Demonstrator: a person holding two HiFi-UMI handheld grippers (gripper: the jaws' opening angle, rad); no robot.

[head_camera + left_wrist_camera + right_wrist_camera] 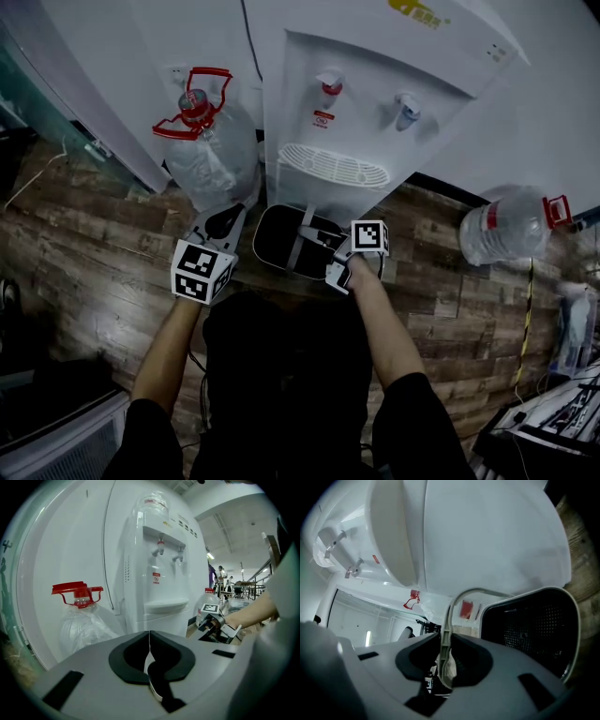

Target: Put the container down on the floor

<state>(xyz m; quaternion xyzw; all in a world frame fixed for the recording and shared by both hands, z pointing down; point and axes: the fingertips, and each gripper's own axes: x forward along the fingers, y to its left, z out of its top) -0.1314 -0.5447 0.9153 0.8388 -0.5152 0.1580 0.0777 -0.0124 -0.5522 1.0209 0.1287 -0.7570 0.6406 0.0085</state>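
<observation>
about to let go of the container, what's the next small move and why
Probably ease the right gripper a little lower before opening. Its jaws are shut on the handle of the black container, low in front of the water dispenser, and I cannot tell that its base rests on the floor yet.

The left hand-held gripper (150,641) has its jaws together, with nothing between them. Beyond it stands a white dispenser (161,573) with two taps. A clear bottle (82,625) with a red cap and handle stands to its left. At right a forearm (253,613) holds the right hand-held gripper (216,623) just above a dark container (206,638). A second bottle (209,594) stands behind.
</observation>
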